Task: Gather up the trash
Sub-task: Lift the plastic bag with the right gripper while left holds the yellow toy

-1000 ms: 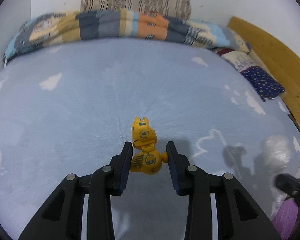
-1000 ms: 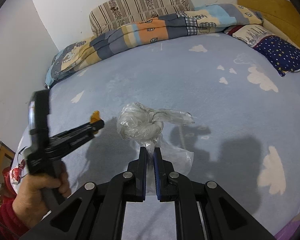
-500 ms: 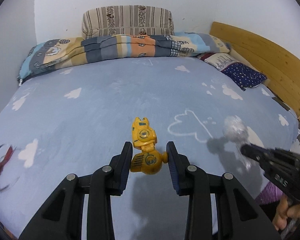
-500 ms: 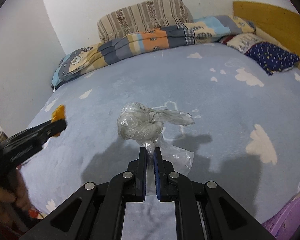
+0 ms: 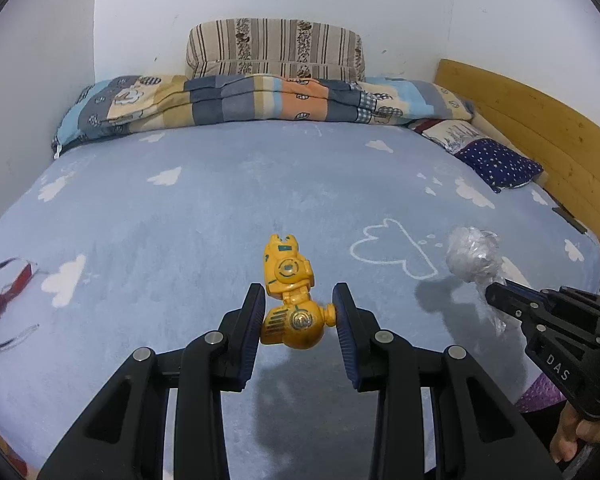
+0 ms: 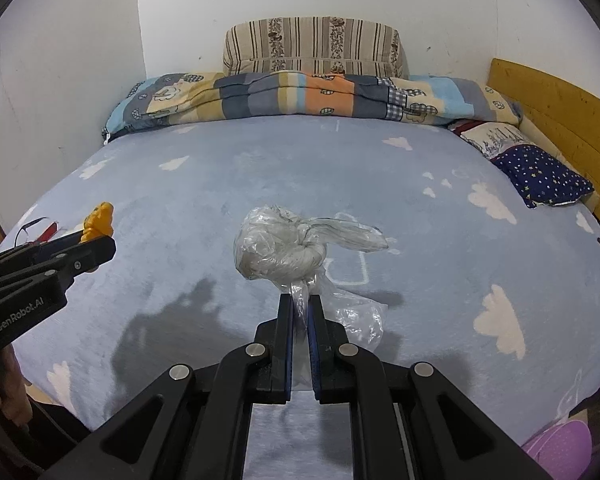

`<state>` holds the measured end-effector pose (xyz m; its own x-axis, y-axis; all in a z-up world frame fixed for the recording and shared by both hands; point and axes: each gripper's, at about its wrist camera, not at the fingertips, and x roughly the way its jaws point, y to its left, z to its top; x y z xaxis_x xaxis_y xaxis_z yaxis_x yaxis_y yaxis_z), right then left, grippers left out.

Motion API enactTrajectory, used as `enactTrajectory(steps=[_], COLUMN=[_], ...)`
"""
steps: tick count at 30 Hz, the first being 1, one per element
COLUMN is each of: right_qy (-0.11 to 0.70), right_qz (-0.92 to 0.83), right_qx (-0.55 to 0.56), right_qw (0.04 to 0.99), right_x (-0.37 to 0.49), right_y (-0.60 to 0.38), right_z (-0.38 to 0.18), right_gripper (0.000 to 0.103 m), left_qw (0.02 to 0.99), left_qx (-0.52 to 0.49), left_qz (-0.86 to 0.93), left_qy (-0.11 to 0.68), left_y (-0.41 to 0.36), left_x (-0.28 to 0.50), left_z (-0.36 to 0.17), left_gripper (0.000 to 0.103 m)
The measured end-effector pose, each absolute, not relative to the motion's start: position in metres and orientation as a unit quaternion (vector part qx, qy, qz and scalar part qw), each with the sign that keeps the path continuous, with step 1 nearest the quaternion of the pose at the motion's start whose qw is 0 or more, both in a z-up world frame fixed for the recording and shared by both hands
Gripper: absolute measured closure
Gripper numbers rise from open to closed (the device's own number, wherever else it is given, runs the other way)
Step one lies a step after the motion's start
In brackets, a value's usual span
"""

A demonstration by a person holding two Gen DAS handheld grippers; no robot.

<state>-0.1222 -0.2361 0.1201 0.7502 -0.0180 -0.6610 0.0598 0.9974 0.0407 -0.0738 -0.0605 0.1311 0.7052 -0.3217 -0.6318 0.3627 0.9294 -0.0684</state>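
The bed (image 5: 228,208) has dropped back in both my views, so I've pulled both hands off it with their loads. My left tool (image 5: 299,312) is clamped on the yellow toy robot (image 5: 290,296). My right tool (image 6: 299,316) pinches the knotted clear plastic bag (image 6: 284,248). A red-strapped item (image 5: 4,292) is left at the bed's left edge.

Matt black plastic on the left tongs (image 5: 299,312) and right tongs (image 6: 299,312), with silver metal pins and ribbed blue pads. Glossy, scuffed yellow plastic on the toy robot (image 5: 290,294); thin, crinkled, clear film on the knotted plastic bag (image 6: 288,250). Soft, napped, matt cloth over the bed (image 5: 220,200), woven cloth on the striped cushion (image 5: 274,50) at its far edge, smooth varnished wood on the headboard (image 5: 540,136) along its right edge.
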Motion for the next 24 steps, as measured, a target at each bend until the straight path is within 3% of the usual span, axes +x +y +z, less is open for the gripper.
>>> enactTrajectory(steps=[24], right_qy=[0.341], right_qz=[-0.028], right_qx=[-0.004], right_qw=[0.94], right_x=[-0.126], right_y=[-0.222], right_z=[0.123], right_gripper=[0.096], left_qw=[0.922], left_qx=[0.044], left_qz=[-0.2], left_qy=[0.327], left_y=[-0.068], left_x=[-0.081], left_z=[0.132], left_gripper=[0.069])
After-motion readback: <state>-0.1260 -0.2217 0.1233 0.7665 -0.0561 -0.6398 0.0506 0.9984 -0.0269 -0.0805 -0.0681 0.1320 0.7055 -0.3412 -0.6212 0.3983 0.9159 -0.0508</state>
